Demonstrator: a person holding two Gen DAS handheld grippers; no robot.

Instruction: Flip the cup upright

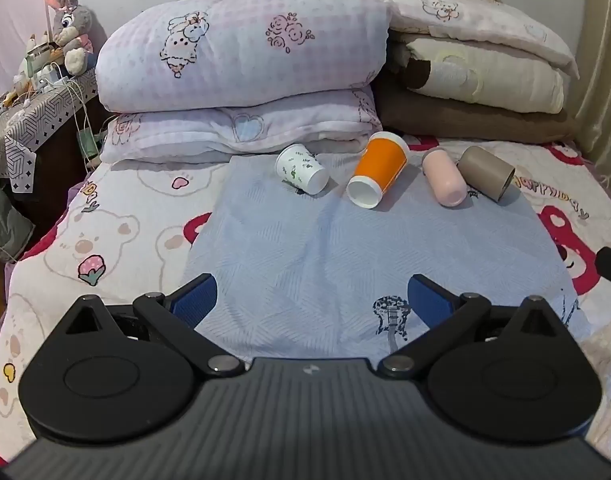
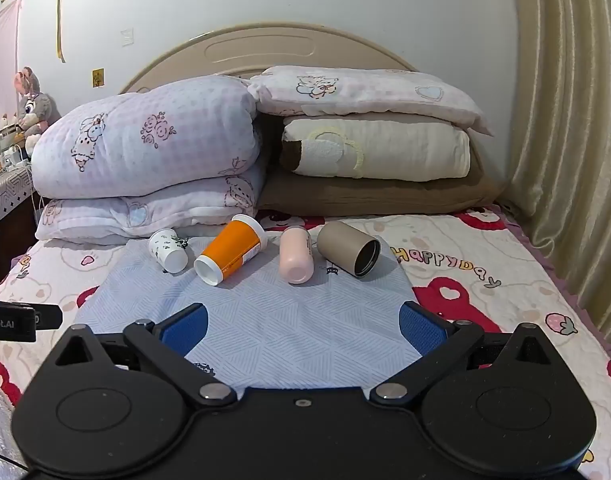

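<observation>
Several cups lie on their sides in a row on a light blue cloth (image 1: 305, 248) (image 2: 265, 320) on the bed. From left: a white patterned paper cup (image 1: 301, 168) (image 2: 167, 249), an orange cup (image 1: 379, 170) (image 2: 231, 250), a pink cup (image 1: 442, 178) (image 2: 295, 255) and a taupe cup (image 1: 485, 173) (image 2: 347, 248). My left gripper (image 1: 311, 300) is open and empty, well short of the cups. My right gripper (image 2: 303, 326) is open and empty, also short of them.
Folded quilts and pillows (image 1: 241, 72) (image 2: 153, 152) are stacked right behind the cups against the headboard. A nightstand with a plush rabbit (image 1: 67, 28) and cables stands at the left. A curtain (image 2: 565, 140) hangs at the right bed edge.
</observation>
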